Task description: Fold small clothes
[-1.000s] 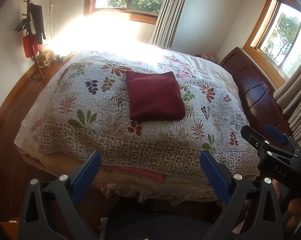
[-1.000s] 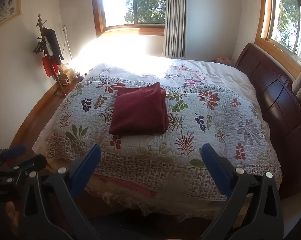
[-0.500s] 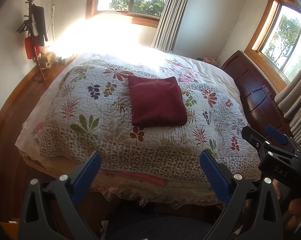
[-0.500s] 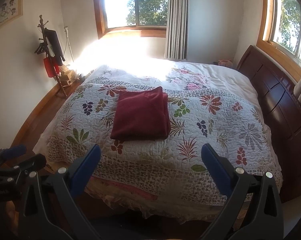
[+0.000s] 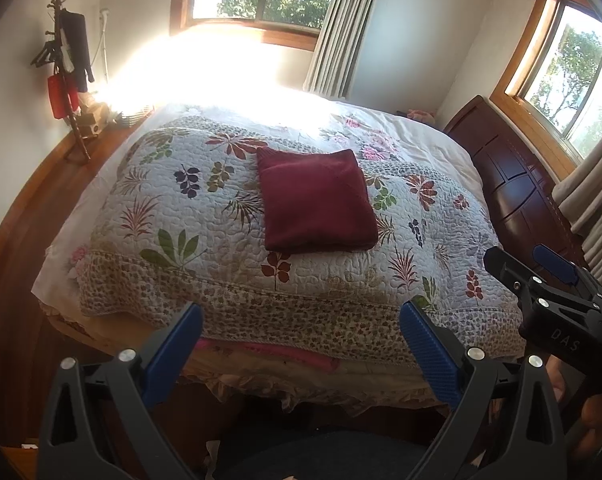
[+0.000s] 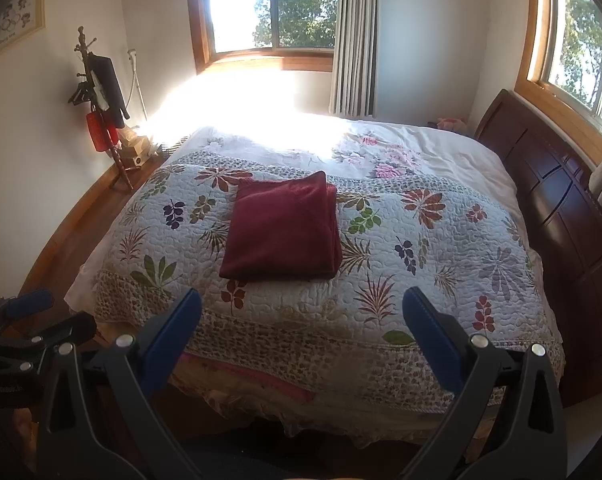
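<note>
Hovering w/ both jaws wide, empty: left hand-held gripper (image 5: 301, 344), right hand-held gripper (image 6: 301, 328). Risk: regrabbing folded cloth (image 5: 317, 200) ahead undoes folds.

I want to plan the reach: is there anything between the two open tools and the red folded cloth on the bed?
Nothing visible: only bare quilt lies between each tool (left, right) and the red cloth.

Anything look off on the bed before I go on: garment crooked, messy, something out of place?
Nothing major. The maroon garment lies folded on the quilt, slightly askew to the quilt's edge, with layer edges showing unevenly on its right side. Both grippers, left and right, are open and empty.
</note>
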`<state>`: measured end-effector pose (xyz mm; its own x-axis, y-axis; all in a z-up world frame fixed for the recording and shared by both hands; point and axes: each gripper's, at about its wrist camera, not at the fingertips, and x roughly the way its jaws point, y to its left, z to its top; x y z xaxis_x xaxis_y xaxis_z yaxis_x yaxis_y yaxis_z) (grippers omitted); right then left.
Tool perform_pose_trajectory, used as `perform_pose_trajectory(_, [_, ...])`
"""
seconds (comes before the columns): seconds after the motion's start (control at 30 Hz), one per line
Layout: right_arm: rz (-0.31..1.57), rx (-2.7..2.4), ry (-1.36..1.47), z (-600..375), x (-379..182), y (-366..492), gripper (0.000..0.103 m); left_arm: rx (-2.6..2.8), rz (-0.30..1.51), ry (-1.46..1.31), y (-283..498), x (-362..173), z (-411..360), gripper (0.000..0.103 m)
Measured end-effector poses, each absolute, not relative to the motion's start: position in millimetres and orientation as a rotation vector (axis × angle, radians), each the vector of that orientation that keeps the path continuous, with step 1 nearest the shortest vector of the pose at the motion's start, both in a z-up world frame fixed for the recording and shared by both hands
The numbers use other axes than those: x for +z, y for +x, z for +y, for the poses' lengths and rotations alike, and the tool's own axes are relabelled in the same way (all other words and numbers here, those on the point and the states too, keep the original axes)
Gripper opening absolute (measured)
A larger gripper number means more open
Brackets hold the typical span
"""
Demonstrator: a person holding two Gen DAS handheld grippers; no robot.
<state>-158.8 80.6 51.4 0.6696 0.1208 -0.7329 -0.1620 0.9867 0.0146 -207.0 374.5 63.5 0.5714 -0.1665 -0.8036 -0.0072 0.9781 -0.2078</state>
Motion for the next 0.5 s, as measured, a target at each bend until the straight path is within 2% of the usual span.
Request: perform_pose_trajectory(0.5, [0.838,0.171,-0.036,76.8,46.4,-156.3,0.1,-0.098,0.962,-0.194,-204.3,63.3,373.6,0.099])
